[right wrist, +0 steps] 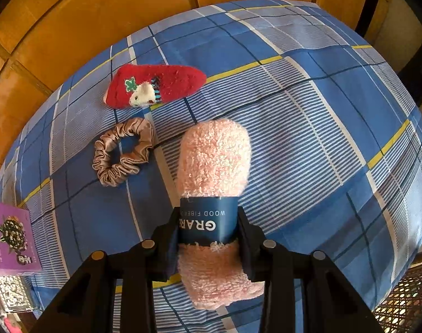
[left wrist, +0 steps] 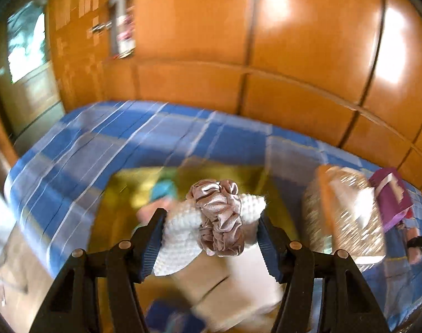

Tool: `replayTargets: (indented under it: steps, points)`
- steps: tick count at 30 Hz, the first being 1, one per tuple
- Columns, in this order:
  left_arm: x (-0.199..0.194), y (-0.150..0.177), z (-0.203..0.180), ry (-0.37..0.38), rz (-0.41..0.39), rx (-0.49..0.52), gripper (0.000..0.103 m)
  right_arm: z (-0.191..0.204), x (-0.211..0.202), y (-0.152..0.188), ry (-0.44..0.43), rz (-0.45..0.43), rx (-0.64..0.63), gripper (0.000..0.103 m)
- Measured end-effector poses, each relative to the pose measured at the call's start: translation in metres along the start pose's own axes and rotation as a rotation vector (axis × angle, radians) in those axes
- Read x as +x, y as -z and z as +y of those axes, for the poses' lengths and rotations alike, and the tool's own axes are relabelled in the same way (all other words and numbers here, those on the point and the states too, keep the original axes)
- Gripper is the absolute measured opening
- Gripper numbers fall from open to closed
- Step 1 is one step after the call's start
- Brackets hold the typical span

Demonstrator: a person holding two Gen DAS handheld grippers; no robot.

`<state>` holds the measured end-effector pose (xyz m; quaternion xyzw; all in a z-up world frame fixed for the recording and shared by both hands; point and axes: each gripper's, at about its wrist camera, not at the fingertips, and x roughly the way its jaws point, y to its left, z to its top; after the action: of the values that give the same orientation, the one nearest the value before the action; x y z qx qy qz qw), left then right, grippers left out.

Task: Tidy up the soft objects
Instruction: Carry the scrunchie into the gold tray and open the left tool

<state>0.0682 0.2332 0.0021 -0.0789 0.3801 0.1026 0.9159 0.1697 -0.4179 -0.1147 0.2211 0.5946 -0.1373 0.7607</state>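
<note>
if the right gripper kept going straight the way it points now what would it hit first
Most likely the blue checked bedsheet. The right gripper points steeply down, its jaws shut on a pink fluffy cloth, so the cloth's far end would touch first. The scrunchie and red sock lie off to the left.

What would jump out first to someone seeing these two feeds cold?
Probably the fluffy pink cloth roll with its blue paper band, clamped in the right gripper over the blue checked bedsheet. Next, the left gripper carrying a white knitted cloth ringed by a satin scrunchie. A red sock and another scrunchie lie on the sheet.
</note>
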Motion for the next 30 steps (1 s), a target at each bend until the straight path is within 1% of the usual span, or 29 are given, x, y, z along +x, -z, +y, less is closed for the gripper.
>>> replayTargets:
  steps: [3,6,9,10,15,18,20,21,24,27,30]
  points:
    - [-0.004,0.025,0.033,-0.030,0.018,-0.057,0.064,0.008,0.001,0.002,0.033,-0.011,-0.027,0.036]
    - [-0.005,0.041,0.054,-0.047,0.032,-0.114,0.064,0.016,0.001,0.005,0.074,-0.027,-0.067,0.036]
    - [0.000,0.054,0.067,-0.066,0.051,-0.143,0.066,0.022,0.002,0.008,0.100,-0.040,-0.097,0.036]
    - [0.003,0.059,0.071,-0.073,0.059,-0.150,0.068,0.024,0.002,0.009,0.106,-0.044,-0.104,0.036]
    - [0.015,0.070,0.079,-0.098,0.084,-0.156,0.074,0.033,0.003,0.013,0.142,-0.060,-0.151,0.036]
    - [0.018,0.075,0.081,-0.104,0.092,-0.158,0.081,0.040,0.003,0.016,0.152,-0.063,-0.161,0.035]
    - [0.019,0.076,0.080,-0.123,0.093,-0.147,0.097,0.041,0.004,0.016,0.153,-0.063,-0.163,0.035]
    - [0.017,0.077,0.079,-0.138,0.087,-0.142,0.098,0.042,0.004,0.017,0.153,-0.063,-0.163,0.035]
    - [0.011,0.079,0.078,-0.150,0.071,-0.133,0.098,0.042,0.003,0.017,0.159,-0.068,-0.167,0.035]
    - [0.001,0.079,0.076,-0.168,0.028,-0.124,0.098,0.039,-0.004,0.019,0.161,-0.076,-0.156,0.033]
    - [-0.009,0.079,0.073,-0.172,-0.009,-0.120,0.098,0.037,-0.010,0.020,0.140,-0.082,-0.131,0.033]
